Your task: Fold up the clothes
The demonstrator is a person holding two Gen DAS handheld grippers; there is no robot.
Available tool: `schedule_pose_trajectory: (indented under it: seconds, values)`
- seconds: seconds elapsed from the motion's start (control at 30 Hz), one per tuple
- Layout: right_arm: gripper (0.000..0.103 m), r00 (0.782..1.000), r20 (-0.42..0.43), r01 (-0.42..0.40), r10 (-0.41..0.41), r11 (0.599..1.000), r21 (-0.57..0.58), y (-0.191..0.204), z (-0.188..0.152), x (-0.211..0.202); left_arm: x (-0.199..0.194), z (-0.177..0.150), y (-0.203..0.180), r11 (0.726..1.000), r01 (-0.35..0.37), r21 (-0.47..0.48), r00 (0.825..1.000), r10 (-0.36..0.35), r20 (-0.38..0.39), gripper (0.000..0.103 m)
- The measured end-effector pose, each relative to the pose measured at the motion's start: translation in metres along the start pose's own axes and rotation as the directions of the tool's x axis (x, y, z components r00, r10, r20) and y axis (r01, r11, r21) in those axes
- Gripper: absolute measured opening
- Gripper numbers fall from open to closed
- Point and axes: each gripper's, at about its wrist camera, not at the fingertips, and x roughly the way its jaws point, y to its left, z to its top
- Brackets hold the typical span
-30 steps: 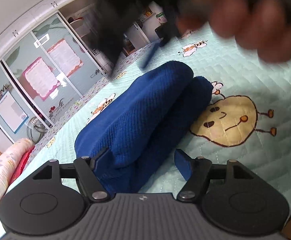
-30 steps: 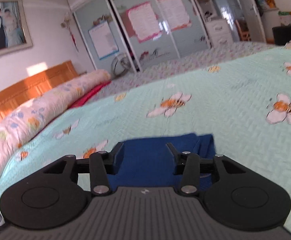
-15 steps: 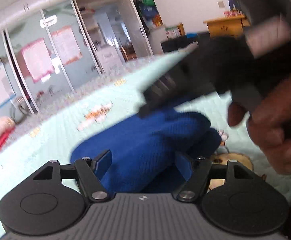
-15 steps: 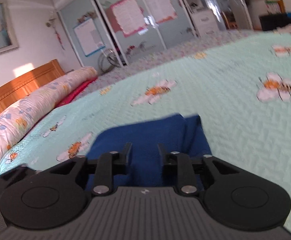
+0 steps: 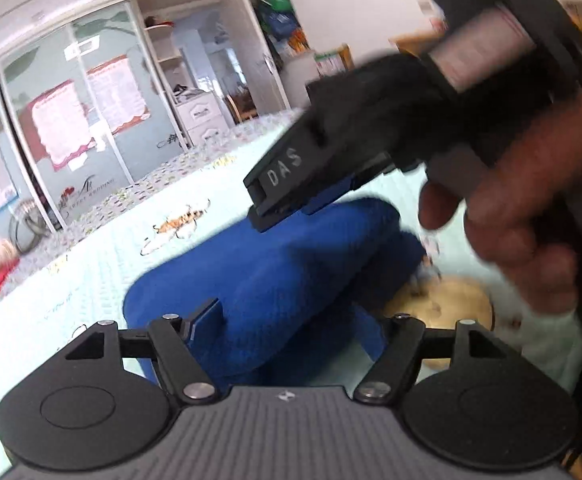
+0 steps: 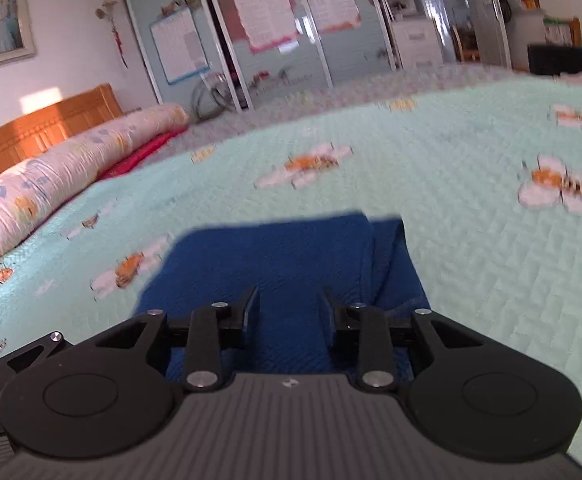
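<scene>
With the folded blue garment (image 5: 275,280) lying on the bed (image 6: 471,248), our left tool (image 5: 291,320) stands apart around its near end and our right tool (image 6: 289,312), half-closed, has just narrowed over the top layer without visibly pinching it, so we should grip both layers evenly.

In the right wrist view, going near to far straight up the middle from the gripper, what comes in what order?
right gripper → folded blue garment → mint bee-print bedspread → mirrored wardrobe doors.
</scene>
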Motion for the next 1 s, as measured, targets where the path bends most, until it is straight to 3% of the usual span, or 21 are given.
schedule_pose_trajectory:
  seconds: [0.07, 0.13, 0.2, 0.23, 0.27, 0.33, 0.4, 0.47, 0.53, 0.63, 0.73, 0.8, 0.9, 1.0]
  values:
    - [0.046, 1.0, 0.018, -0.014, 0.014, 0.999, -0.04, 0.006, 0.006, 0.0, 0.007, 0.002, 0.006, 0.998, 0.022, -0.062, 0.999, -0.023, -0.022, 0.073]
    - [0.048, 1.0, -0.016, 0.011, -0.012, 0.998, -0.056, 0.002, 0.007, 0.014, 0.013, -0.005, 0.003, 0.998, 0.044, -0.052, 0.998, -0.046, -0.035, 0.073]
    - [0.042, 0.997, -0.074, 0.035, -0.036, 0.999, -0.02, -0.015, -0.001, 0.032, 0.014, -0.008, -0.003, 0.999, 0.049, -0.019, 0.998, -0.05, -0.036, 0.073]
    - [0.041, 0.998, -0.064, 0.026, -0.025, 1.0, 0.007, -0.023, -0.005, 0.032, 0.009, -0.005, -0.003, 0.999, 0.05, -0.02, 0.998, -0.051, -0.03, 0.073]
    - [0.036, 0.999, -0.048, 0.019, -0.018, 0.999, 0.031, -0.027, -0.007, 0.027, 0.003, 0.0, 0.003, 0.996, 0.068, -0.053, 0.998, -0.069, -0.01, 0.073]
    - [0.035, 0.999, -0.027, 0.029, -0.028, 0.999, 0.044, -0.027, -0.005, 0.015, -0.009, 0.009, 0.014, 0.988, 0.105, -0.116, 0.994, -0.102, 0.032, 0.073]
    - [0.037, 0.999, 0.013, 0.041, -0.041, 0.999, 0.006, -0.016, 0.001, 0.004, -0.013, 0.013, 0.024, 0.982, 0.089, -0.165, 0.995, -0.081, 0.053, 0.073]
    - [0.038, 0.999, 0.038, 0.032, -0.031, 0.999, -0.032, -0.006, 0.003, -0.002, 0.0, 0.018, 0.032, 0.974, 0.061, -0.219, 0.998, -0.058, 0.022, 0.073]
    - [0.043, 0.999, 0.016, 0.03, -0.03, 0.998, -0.058, -0.004, 0.0, 0.004, 0.005, 0.017, 0.026, 0.961, 0.049, -0.272, 0.998, -0.059, -0.028, 0.073]
    - [0.041, 0.997, -0.035, 0.072, -0.073, 0.997, -0.018, -0.024, -0.011, 0.016, -0.001, 0.01, 0.035, 0.944, 0.039, -0.326, 0.998, -0.056, -0.04, 0.073]
    - [0.043, 0.993, -0.022, 0.119, -0.118, 0.992, 0.05, -0.037, -0.008, 0.005, -0.005, 0.005, 0.05, 0.942, 0.037, -0.335, 0.998, -0.051, -0.031, 0.073]
    - [0.043, 0.995, 0.023, 0.1, -0.101, 0.993, 0.066, -0.036, -0.003, -0.008, 0.0, 0.004, 0.058, 0.939, 0.037, -0.342, 0.998, -0.049, -0.027, 0.073]
    - [0.044, 0.995, 0.081, 0.05, -0.053, 0.998, 0.031, -0.02, 0.0, -0.019, 0.008, 0.003, 0.069, 0.935, 0.037, -0.353, 0.999, -0.048, -0.022, 0.073]
    - [0.044, 0.997, 0.052, 0.062, -0.062, 0.998, 0.003, -0.013, 0.003, -0.005, 0.002, -0.009, 0.072, 0.932, 0.037, -0.36, 0.998, -0.052, -0.033, 0.073]
